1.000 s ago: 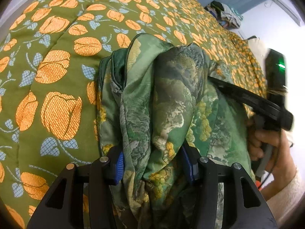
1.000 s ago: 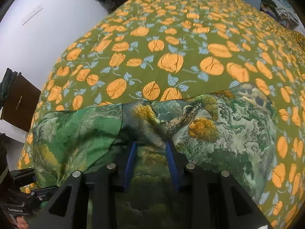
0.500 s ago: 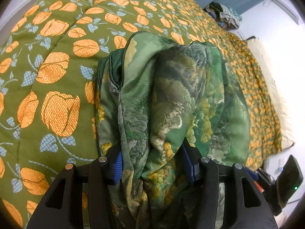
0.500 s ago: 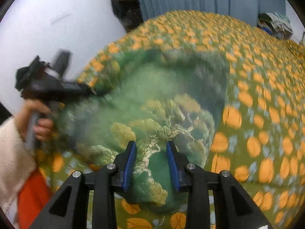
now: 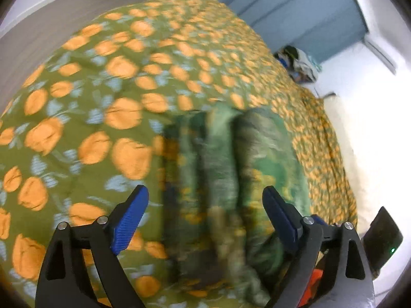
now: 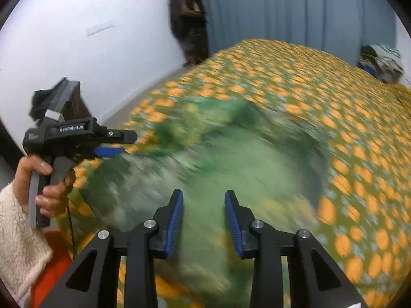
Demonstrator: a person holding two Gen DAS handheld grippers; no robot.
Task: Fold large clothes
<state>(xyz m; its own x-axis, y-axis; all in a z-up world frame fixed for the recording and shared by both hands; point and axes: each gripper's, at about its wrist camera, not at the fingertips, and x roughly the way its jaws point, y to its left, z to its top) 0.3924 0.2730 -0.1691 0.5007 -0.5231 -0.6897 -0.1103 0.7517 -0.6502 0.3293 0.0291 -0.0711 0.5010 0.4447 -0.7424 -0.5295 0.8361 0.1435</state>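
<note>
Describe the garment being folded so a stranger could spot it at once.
Find the bed's olive quilt covered in orange flowers. On its near end lies the folded garment, a bundle in mottled greens. Unlike the quilt, it has no orange flowers.

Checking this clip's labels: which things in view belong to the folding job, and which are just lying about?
Job:
green printed garment
left gripper, open
right gripper
flowered bedspread, the work surface

Lying about:
heap of clothes at the far corner
dark bags by the wall
blue curtain
</note>
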